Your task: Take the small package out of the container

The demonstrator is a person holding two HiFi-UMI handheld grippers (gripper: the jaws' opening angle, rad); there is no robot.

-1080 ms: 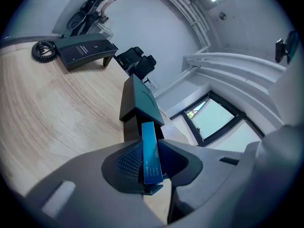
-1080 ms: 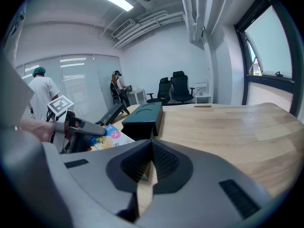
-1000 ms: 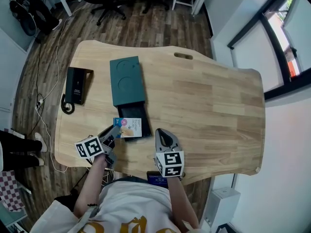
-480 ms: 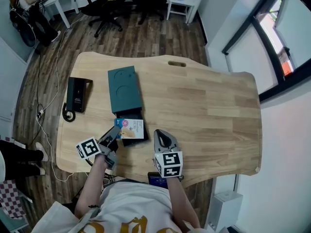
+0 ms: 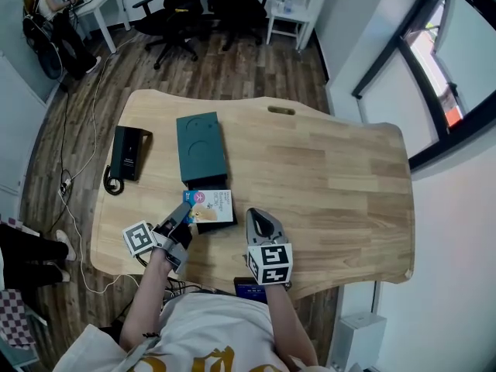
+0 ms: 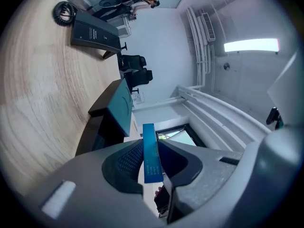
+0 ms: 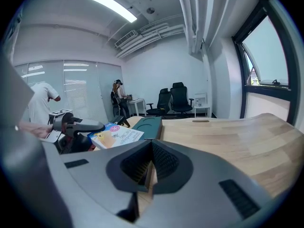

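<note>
Grip check: small package (image 5: pixel 211 205) is pinched by its edge between the jaws of the left hand-held gripper (image 5: pixel 183 214), lower left of centre in the head view. Package sits over the dark open end of the teal container (image 5: pixel 201 146), which lies flat on the bench (image 5: pixel 333 184). Right hand-held gripper (image 5: pixel 258 217) is just right of the package, jaws pressed together, nothing between them. Black device (image 5: pixel 127 150) with a coiled cable lies left of the container, apart from it.

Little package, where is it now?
In the head view, the small package is pinched by the left gripper at the near, open end of the teal container.
</note>
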